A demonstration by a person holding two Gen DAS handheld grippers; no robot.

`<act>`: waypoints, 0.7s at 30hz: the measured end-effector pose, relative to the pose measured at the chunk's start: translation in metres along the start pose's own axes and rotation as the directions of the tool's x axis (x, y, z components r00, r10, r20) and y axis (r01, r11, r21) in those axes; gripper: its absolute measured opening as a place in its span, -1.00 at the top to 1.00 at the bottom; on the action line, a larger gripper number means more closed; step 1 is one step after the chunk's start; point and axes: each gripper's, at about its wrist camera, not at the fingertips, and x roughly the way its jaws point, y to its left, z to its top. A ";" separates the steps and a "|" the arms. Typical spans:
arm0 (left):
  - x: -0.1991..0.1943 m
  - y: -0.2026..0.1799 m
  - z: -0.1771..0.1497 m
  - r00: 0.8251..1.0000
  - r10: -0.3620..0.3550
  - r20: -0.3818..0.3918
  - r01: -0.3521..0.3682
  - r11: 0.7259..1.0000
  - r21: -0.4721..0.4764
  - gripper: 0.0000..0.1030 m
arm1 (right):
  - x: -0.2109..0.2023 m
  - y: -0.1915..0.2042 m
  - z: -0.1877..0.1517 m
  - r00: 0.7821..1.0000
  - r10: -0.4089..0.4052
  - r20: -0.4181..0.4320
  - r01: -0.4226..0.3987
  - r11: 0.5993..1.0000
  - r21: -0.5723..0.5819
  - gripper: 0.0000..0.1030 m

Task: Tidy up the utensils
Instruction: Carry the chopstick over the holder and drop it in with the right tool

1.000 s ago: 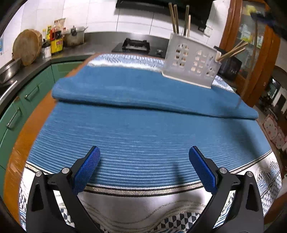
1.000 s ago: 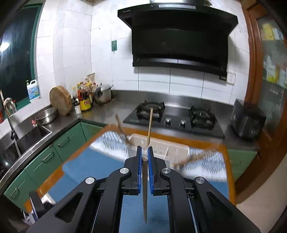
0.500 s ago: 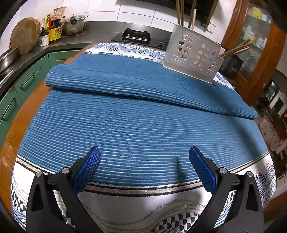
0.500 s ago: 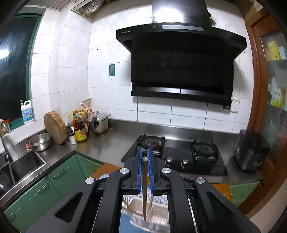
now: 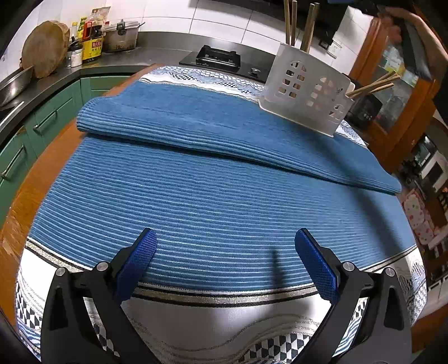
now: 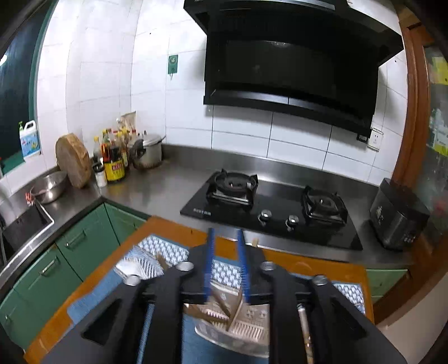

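Chopsticks (image 5: 292, 25) stand in the white holder (image 5: 305, 96) at the desk's far edge, the right hand-held gripper (image 6: 226, 268) above it, jaws just parted and empty, the left hand-held gripper (image 5: 225, 253) wide open and empty: drop-off judged complete, another utensil next.

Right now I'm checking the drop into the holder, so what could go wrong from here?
1. The right gripper has just been opening above the white utensil holder with nothing visible between its pads; the released utensil may have missed its compartment.
2. Chopsticks already lean far out of the holder's right side and could slip out if bumped.
3. The holder stands on a folded blue cloth, uneven footing that could tip.
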 end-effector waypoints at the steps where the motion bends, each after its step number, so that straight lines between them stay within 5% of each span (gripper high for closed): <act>1: -0.002 -0.002 0.001 1.000 -0.003 0.007 0.003 1.000 0.005 -0.90 | -0.003 0.002 -0.005 1.000 -0.003 -0.001 0.003 1.000 -0.009 0.40; 21: -0.068 -0.036 -0.003 0.986 0.055 0.156 -0.067 0.995 0.072 -0.90 | -0.150 0.008 -0.193 0.999 -0.035 0.022 0.035 0.999 -0.021 -0.69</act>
